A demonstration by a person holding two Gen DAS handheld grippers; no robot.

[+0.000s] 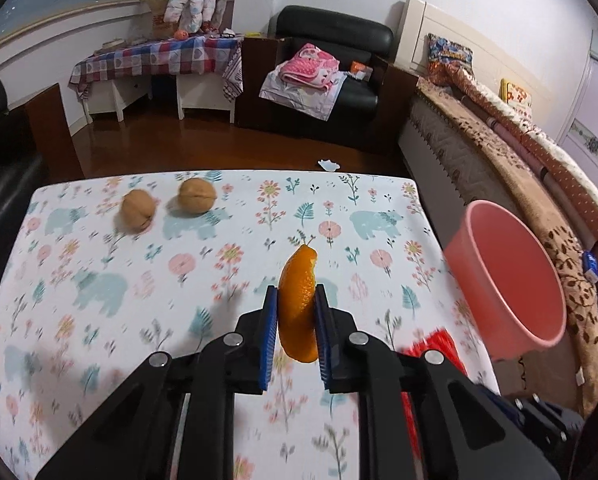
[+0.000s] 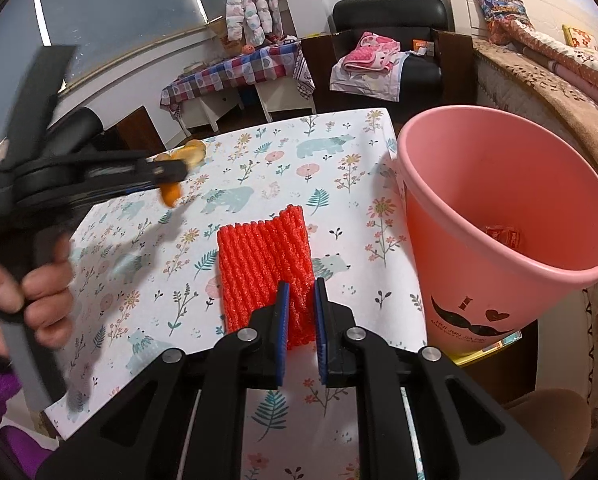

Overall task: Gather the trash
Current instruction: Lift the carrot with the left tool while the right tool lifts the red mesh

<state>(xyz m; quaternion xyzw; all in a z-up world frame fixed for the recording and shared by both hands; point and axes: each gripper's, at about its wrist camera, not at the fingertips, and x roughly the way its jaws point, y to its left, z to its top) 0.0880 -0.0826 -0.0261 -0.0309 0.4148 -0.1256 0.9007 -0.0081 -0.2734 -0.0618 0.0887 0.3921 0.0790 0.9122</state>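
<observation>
From the left wrist view, my left tool [image 1: 297, 312] has its blue pads pressed against both sides of a curled orange peel [image 1: 297, 304], which stands on edge between them and looks clear of the tabletop [image 1: 99, 300]. So I judge the step in hand is carrying this peel to the pink bin [image 1: 507, 280], which stands at the right edge of the tabletop with its mouth tilted toward me. Two walnuts [image 1: 167, 204] sit at the far left, well apart from the tool. A corner of the red foam net [image 1: 435, 346] shows near right, just behind the tool's arm.

From the right wrist view, my right tool [image 2: 301, 320] is nearly shut, its pads pinching the near edge of the foam net [image 2: 265, 264], which lies flat on the tabletop [image 2: 339, 184]. The bin [image 2: 499, 208] is just to the right, and a small red wrapper [image 2: 505, 236] already lies at its bottom. At the far left, a hand [image 2: 31, 292] holds the left tool [image 2: 175, 178] with the peel [image 2: 171, 194] in it, blurred.

Next, I think the left tool needs to travel right, pass above the bin's rim without clipping it, and only then open. The foam net can follow.
</observation>
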